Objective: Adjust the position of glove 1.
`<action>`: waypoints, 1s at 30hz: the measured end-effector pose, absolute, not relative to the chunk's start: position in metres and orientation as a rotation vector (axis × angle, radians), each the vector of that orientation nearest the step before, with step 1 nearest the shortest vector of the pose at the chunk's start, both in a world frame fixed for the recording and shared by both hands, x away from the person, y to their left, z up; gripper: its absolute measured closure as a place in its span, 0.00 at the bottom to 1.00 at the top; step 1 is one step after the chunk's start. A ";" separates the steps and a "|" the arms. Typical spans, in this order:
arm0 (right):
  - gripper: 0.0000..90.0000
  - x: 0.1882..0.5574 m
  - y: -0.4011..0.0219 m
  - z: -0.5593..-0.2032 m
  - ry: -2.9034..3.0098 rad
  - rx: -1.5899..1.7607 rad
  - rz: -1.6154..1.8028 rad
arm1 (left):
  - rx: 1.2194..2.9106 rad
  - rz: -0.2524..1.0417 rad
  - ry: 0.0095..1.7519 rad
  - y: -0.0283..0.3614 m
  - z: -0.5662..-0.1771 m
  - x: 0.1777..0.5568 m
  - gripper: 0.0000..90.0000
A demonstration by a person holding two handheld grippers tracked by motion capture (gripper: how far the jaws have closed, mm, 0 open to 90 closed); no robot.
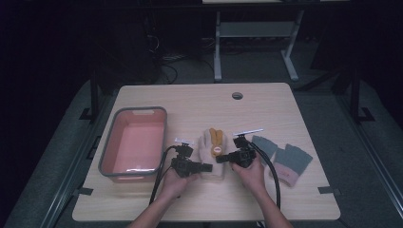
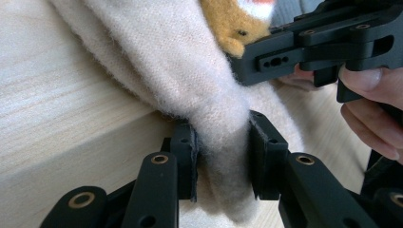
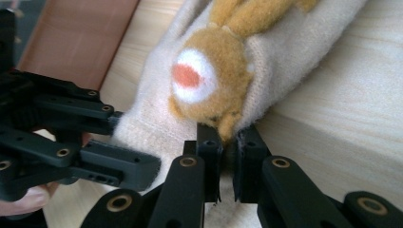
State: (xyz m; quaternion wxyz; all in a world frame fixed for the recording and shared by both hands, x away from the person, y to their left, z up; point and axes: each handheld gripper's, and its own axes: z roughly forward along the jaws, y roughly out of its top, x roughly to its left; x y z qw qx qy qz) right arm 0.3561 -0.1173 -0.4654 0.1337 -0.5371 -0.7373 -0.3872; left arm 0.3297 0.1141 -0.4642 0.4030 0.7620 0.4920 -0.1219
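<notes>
Both forearms come in from six o'clock, the left gripper (image 1: 205,167) pointing toward three o'clock and the right gripper (image 1: 221,158) toward nine o'clock, each with jaws clamped on fabric.

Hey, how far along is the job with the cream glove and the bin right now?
Done: both grippers have a grip. In hand: the left gripper and right gripper each pinch the cream glove near its cuff end, and it lies on the table. Left, probably: moving it, perhaps into the pink bin, which looks empty; two grey gloves lie untouched to the right.
</notes>
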 end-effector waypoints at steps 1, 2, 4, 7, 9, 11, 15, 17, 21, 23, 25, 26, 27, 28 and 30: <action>0.93 0.356 -0.119 -0.466 -2.141 -1.547 -1.139 | 1.918 -0.309 1.243 0.114 -0.464 0.330 0.76; 0.93 0.356 -0.119 -0.464 -2.130 -1.548 -1.138 | 1.914 -0.313 1.242 0.115 -0.463 0.330 0.76; 0.93 0.356 -0.121 -0.463 -2.123 -1.541 -1.144 | 1.904 -0.315 1.240 0.116 -0.462 0.330 0.76; 0.93 0.356 -0.122 -0.460 -2.112 -1.534 -1.170 | 1.891 -0.320 1.232 0.117 -0.460 0.330 0.76; 0.93 0.356 -0.124 -0.458 -2.105 -1.530 -1.184 | 1.887 -0.321 1.225 0.117 -0.457 0.330 0.76; 0.93 0.355 -0.125 -0.456 -2.098 -1.525 -1.196 | 1.881 -0.323 1.220 0.117 -0.455 0.329 0.76; 0.93 0.353 -0.126 -0.452 -2.086 -1.518 -1.227 | 1.888 -0.313 1.197 0.120 -0.451 0.329 0.76; 0.93 0.352 -0.126 -0.450 -2.072 -1.516 -1.230 | 1.888 -0.307 1.195 0.121 -0.448 0.329 0.76; 0.93 0.352 -0.126 -0.446 -2.053 -1.506 -1.252 | 1.887 -0.304 1.182 0.122 -0.442 0.329 0.76; 0.93 0.352 -0.127 -0.444 -2.044 -1.501 -1.262 | 1.886 -0.305 1.174 0.123 -0.439 0.329 0.76; 0.93 0.351 -0.127 -0.441 -2.048 -1.500 -1.267 | 1.880 -0.312 1.173 0.124 -0.436 0.329 0.76; 0.93 0.351 -0.127 -0.439 -2.051 -1.498 -1.271 | 1.879 -0.313 1.167 0.124 -0.435 0.329 0.76; 0.93 0.351 -0.127 -0.437 -2.055 -1.494 -1.275 | 1.877 -0.314 1.163 0.124 -0.434 0.329 0.76; 0.93 0.351 -0.127 -0.435 -2.058 -1.491 -1.278 | 1.882 -0.312 1.155 0.125 -0.432 0.329 0.76; 0.93 0.351 -0.127 -0.431 -2.054 -1.486 -1.286 | 1.878 -0.309 1.149 0.126 -0.428 0.329 0.76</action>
